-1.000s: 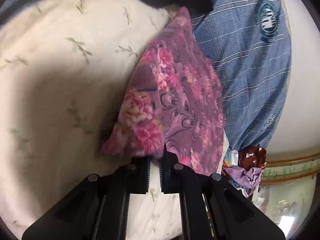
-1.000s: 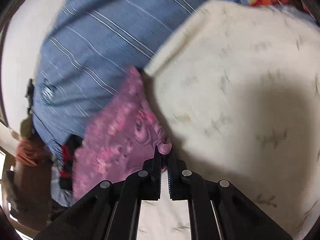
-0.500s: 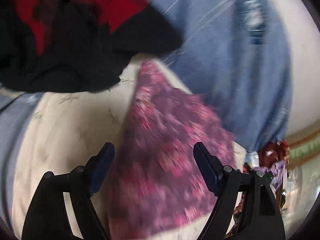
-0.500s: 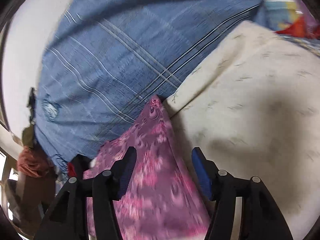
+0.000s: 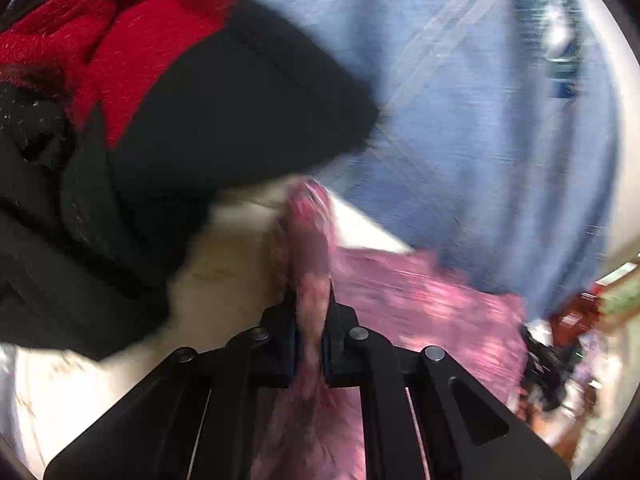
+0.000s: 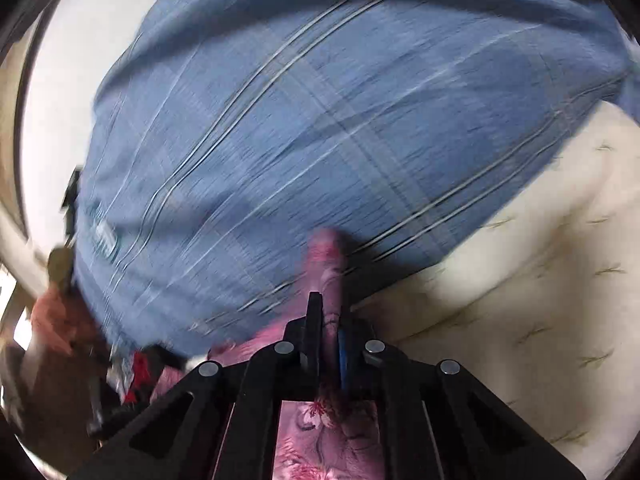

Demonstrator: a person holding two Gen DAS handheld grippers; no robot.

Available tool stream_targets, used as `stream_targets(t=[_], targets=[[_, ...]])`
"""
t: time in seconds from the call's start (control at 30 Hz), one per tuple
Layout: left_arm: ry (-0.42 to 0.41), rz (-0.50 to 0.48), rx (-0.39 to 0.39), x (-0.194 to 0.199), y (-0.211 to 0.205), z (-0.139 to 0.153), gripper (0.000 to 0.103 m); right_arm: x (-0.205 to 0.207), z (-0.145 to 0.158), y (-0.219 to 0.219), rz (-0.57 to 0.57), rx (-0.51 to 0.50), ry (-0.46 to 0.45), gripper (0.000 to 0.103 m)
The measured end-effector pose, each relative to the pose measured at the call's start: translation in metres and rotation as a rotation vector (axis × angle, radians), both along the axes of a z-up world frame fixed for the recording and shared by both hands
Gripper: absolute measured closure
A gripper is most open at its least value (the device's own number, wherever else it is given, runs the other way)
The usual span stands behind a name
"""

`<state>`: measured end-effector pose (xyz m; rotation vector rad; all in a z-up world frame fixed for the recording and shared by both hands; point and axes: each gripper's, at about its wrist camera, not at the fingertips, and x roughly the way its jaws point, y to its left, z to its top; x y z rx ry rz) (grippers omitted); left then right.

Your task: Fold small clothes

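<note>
My left gripper point(image 5: 310, 300) and right gripper point(image 6: 326, 312) just reopened, then clamped again on pink floral cloth point(image 5: 420, 300); cloth bunched at 12 o'clock over cream bedding point(image 6: 540, 280). Regrasp done, next fold ready.

surface: cream bedcover with a faint leaf print point(image 6: 532, 280) | on it: blue plaid cloth with pale stripes point(image 6: 320, 120), spread wide; pink floral cloth point(image 5: 420, 300), partly on the cream, edge beside the blue; black-and-red garment point(image 5: 180, 100), bunched, blurred
</note>
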<state>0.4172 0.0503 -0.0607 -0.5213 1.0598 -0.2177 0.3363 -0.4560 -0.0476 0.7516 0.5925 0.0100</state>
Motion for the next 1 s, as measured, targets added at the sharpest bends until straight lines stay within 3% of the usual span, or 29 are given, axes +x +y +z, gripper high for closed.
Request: stream_targets(t=[0.03,0.13,0.17,0.23,0.27,0.3,0.37,0.43,0.47,0.5,0.53,0.63,0.7,0.77,0.93,1.0], targets=[[0.025,0.015,0.034,0.004,0.001,-0.007,0.096,0.005,-0.014,-0.006,-0.026,-0.013,0.071,0.103],[0.058,0.013,-0.035,0.006,0.009,-0.011,0.096,0.008,-0.04,-0.016,-0.073,-0.04,0.215,0.102],[0.049,0.002,-0.054,0.002,0.012,-0.004,0.095,0.002,-0.042,-0.019,-0.092,-0.018,0.214,0.099],[0.008,-0.028,-0.073,-0.013,0.019,0.014,0.091,-0.015,-0.033,-0.019,-0.102,0.027,0.125,0.096],[-0.029,-0.049,-0.095,-0.024,0.019,0.026,0.078,-0.023,-0.024,-0.015,-0.083,0.038,0.076,0.096],[-0.058,-0.063,-0.111,-0.034,0.019,0.034,0.059,-0.029,-0.017,-0.008,-0.056,0.039,0.038,0.095],[-0.09,-0.07,-0.13,-0.05,0.014,0.039,0.045,-0.039,-0.007,0.017,0.043,0.026,-0.012,0.088],[-0.038,-0.111,-0.119,-0.055,0.002,0.026,0.045,-0.044,-0.009,0.036,0.108,-0.011,-0.01,0.065],[0.024,-0.12,-0.061,-0.054,-0.007,0.013,0.048,-0.039,-0.021,0.049,0.148,-0.043,0.052,0.058],[0.086,-0.111,-0.004,-0.053,-0.014,0.002,0.064,-0.034,-0.03,0.054,0.146,-0.074,0.123,0.058],[0.094,-0.102,0.001,-0.058,-0.011,0.0,0.068,-0.032,-0.033,0.059,0.132,-0.105,0.153,0.065],[0.053,-0.082,-0.111,-0.094,0.01,0.016,0.064,-0.055,-0.011,0.068,0.108,-0.101,0.132,0.06],[0.01,-0.063,-0.152,-0.131,0.024,0.026,0.043,-0.087,-0.002,0.075,0.16,-0.036,0.067,0.057],[-0.002,-0.03,-0.185,-0.165,0.035,0.028,0.032,-0.109,0.004,0.086,0.186,0.01,0.037,0.049],[0.081,0.025,-0.424,-0.224,0.028,-0.005,0.032,-0.174,-0.02,0.086,0.164,0.155,0.079,0.045],[0.116,0.035,-0.464,-0.23,0.018,-0.014,0.032,-0.196,-0.031,0.069,0.14,0.19,0.113,0.044]])
